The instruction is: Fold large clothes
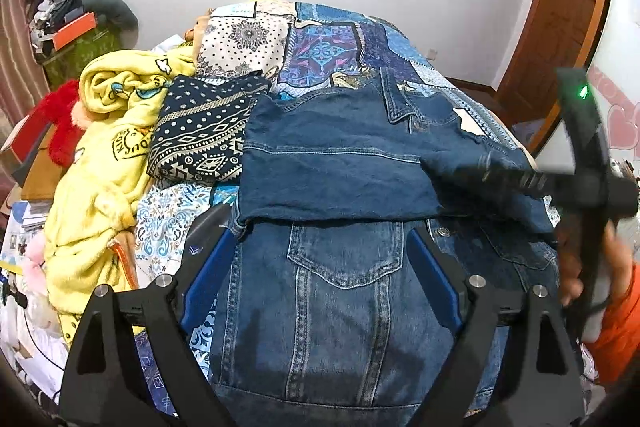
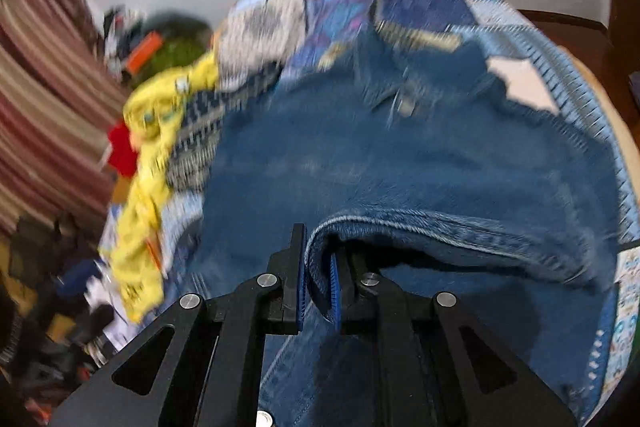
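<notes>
1. Right gripper (image 2: 318, 279): fingers pressed together on a doubled edge of the denim jacket (image 1: 340, 291). The hem runs rightward from the pinch as a raised, stitched ridge. This view is blurred, so finer detail cannot be read.
2. Left gripper (image 1: 320, 251): fingers spread wide, 1 on each side of the chest pocket panel, holding nothing. Whether the pads touch the cloth cannot be told.
3. Jacket location: it lies on the bed (image 1: 320, 47), front panel nearest, with 1 darker layer already turned over across its middle. The collar sits at the far end.
4. Handling judgement: denim is heavy and fairly stiff. It should hold a crease but drag on the bedspread. It is not fragile or slippery.
5. Grip advice: take hold at seams, hem or collar, where the layers are thickest. Avoid the buttons.
6. Beyond, to the left: a patterned navy cloth (image 1: 200, 135) and a yellow blanket (image 1: 104, 163) lie beside the jacket.
</notes>
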{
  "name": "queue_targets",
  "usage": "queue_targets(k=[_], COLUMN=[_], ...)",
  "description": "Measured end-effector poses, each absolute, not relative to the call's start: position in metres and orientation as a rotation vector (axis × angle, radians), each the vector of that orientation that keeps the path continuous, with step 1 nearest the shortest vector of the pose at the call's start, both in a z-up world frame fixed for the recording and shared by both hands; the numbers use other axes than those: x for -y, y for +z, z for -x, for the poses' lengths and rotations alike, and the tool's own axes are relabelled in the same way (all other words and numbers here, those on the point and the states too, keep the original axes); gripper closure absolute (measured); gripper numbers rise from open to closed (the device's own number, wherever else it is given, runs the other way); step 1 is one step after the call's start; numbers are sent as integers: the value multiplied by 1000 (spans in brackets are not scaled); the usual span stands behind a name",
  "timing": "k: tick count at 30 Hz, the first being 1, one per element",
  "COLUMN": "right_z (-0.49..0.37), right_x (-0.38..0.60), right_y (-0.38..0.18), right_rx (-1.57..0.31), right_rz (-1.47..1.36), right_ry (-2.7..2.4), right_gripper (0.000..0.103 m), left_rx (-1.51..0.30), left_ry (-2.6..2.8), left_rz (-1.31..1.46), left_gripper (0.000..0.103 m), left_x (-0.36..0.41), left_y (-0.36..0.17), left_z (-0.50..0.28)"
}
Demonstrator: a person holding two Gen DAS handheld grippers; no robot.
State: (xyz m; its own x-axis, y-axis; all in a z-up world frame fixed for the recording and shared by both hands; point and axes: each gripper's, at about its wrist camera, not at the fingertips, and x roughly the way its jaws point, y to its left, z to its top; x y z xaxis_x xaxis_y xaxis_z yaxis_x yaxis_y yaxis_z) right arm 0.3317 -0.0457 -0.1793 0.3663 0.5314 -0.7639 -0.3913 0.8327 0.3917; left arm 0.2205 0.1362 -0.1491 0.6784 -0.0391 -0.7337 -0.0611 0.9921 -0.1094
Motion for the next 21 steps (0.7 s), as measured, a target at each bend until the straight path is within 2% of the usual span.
queue_targets(k=[5, 8, 11, 13, 15, 21], right_z=[-317, -311, -301, -293, -285, -290], right_x=[41, 50, 64, 81, 105, 179], right_y=[-203, -205, -201, -191, -179, -158], right_rx=[-1129, -1174, -1187, -1151, -1088, -959], right_rz=[-79, -68, -76, -74, -70, -94], right_ry=[622, 647, 693, 701, 688, 499], right_gripper=[90, 85, 76, 57, 49, 40], left_rx=[-836, -838, -835, -831, -827, -823], left_ry=[26, 14, -1, -18, -44, -139], left_rz=[94, 89, 79, 72, 54, -63], left_gripper=[15, 15, 15, 15, 15, 15], left_x=[-128, -120, -109, -99, -85, -22], left_y=[-149, -147, -142, -138, -133, -126], left_z=[-224, -229, -237, -243, -251, -277])
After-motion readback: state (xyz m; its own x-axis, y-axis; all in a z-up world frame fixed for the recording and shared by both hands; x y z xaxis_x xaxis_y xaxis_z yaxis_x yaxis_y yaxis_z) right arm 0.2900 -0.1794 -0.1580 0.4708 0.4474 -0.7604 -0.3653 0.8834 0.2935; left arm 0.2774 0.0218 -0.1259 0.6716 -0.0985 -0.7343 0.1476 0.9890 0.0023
